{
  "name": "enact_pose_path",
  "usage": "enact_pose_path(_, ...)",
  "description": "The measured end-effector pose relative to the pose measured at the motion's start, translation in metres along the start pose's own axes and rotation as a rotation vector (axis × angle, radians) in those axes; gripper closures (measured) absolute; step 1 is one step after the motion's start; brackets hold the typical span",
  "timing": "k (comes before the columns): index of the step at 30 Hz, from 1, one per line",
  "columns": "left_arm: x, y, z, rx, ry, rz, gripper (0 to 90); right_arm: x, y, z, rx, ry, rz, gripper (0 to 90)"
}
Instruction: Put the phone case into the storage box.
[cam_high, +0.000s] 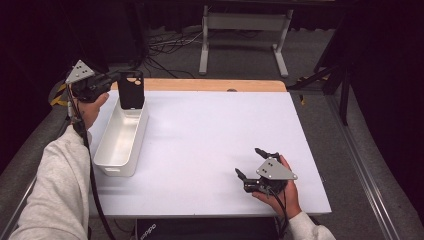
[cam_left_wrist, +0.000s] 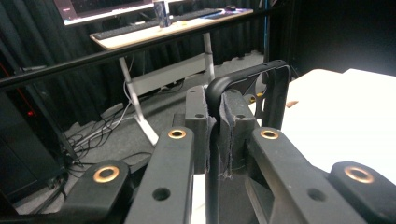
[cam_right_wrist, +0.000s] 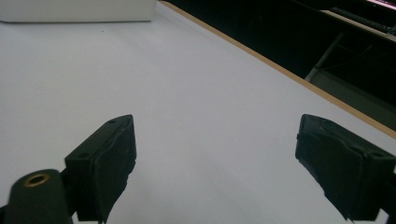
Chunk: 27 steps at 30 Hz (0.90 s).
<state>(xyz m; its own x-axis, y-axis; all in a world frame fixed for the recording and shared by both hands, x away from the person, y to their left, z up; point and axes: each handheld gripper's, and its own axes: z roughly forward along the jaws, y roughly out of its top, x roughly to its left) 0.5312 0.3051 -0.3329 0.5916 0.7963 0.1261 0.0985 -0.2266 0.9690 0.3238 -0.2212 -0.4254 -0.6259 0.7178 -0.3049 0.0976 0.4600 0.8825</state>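
Note:
A black phone case (cam_high: 131, 90) hangs upright over the far end of the white bin (cam_high: 111, 150) at the table's left. My left gripper (cam_high: 116, 79) is shut on the case's edge. In the left gripper view the case (cam_left_wrist: 268, 88) sticks out past the gripper (cam_left_wrist: 213, 122), its rim pinched between the pads. Near the table's front right my right gripper (cam_high: 248, 162) rests in the person's hand, open, with nothing between its jaws. Its own view shows the right gripper (cam_right_wrist: 217, 154) spread wide over the bare white table (cam_right_wrist: 187, 84).
The long white bin (cam_right_wrist: 77, 10) looks empty inside. A wooden strip (cam_high: 210, 85) edges the table's far side. Beyond it stand a desk's white legs (cam_high: 240, 35) and floor cables. A desk with a keyboard and monitor (cam_left_wrist: 140, 23) lies beyond the left gripper.

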Motion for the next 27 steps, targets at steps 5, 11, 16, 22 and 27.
enact_pose_path(5, 0.000, -0.010, 0.006, 0.020, 0.006, -0.002, 83.3, 0.003, 0.000, 0.002, 0.007, 0.010, -0.012, 13.4)
enact_pose_path(11, 0.001, -0.020, 0.011, 0.035, -0.005, -0.021, 83.3, 0.005, -0.001, 0.005, 0.015, 0.014, -0.015, 13.5)
enact_pose_path(16, 0.003, -0.029, 0.013, 0.038, 0.000, -0.037, 83.3, 0.005, -0.003, 0.007, 0.026, 0.020, -0.018, 13.6)
enact_pose_path(22, 0.004, -0.036, 0.014, 0.056, -0.014, -0.030, 83.3, 0.005, -0.004, 0.008, 0.031, 0.023, -0.024, 14.0)
enact_pose_path(27, 0.005, -0.043, 0.014, 0.050, -0.012, -0.016, 83.2, 0.006, -0.004, 0.009, 0.036, 0.027, -0.025, 14.0)
